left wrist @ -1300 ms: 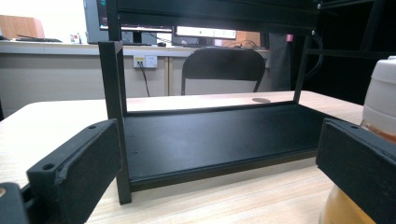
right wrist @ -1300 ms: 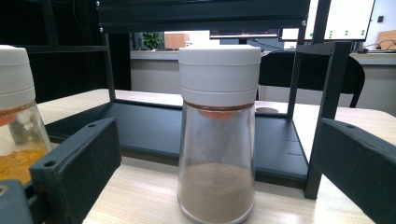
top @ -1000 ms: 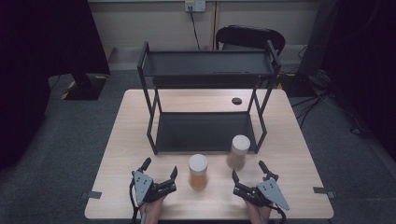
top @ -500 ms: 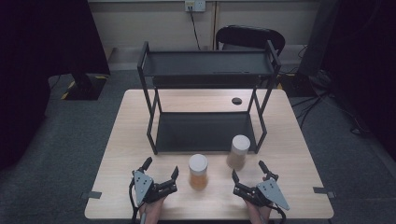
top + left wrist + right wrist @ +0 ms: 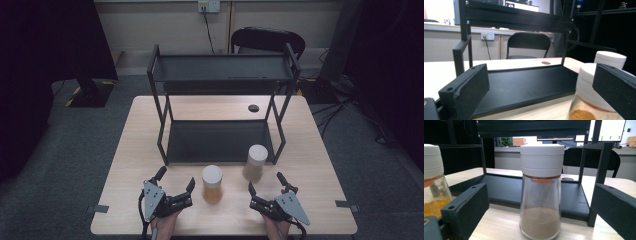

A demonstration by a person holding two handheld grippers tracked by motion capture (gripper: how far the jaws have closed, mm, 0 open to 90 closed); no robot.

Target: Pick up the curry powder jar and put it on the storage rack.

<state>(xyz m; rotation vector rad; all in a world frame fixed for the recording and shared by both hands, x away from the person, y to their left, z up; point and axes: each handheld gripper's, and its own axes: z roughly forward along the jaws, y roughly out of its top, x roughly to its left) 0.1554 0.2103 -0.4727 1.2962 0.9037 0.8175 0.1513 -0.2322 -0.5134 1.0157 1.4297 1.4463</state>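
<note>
Two white-capped glass spice jars stand on the wooden table in front of a black two-tier rack [image 5: 220, 142]. The jar of orange powder [image 5: 212, 184] [image 5: 591, 100] [image 5: 434, 192] is just right of my left gripper [image 5: 175, 182], which rests open near the front edge; its right jaw overlaps that jar in the left gripper view. The jar of brown powder [image 5: 255, 162] [image 5: 541, 192] [image 5: 610, 58] stands upright ahead of my right gripper [image 5: 265, 184], also open, with the jar centred between its jaws but farther off.
The rack's lower shelf [image 5: 524, 85] is bare, as is its upper shelf [image 5: 222, 67]. A small dark round disc [image 5: 253, 108] lies on the table behind the rack. A black chair [image 5: 267, 40] stands beyond the table. Tape marks [image 5: 100, 208] sit at the table's front corners.
</note>
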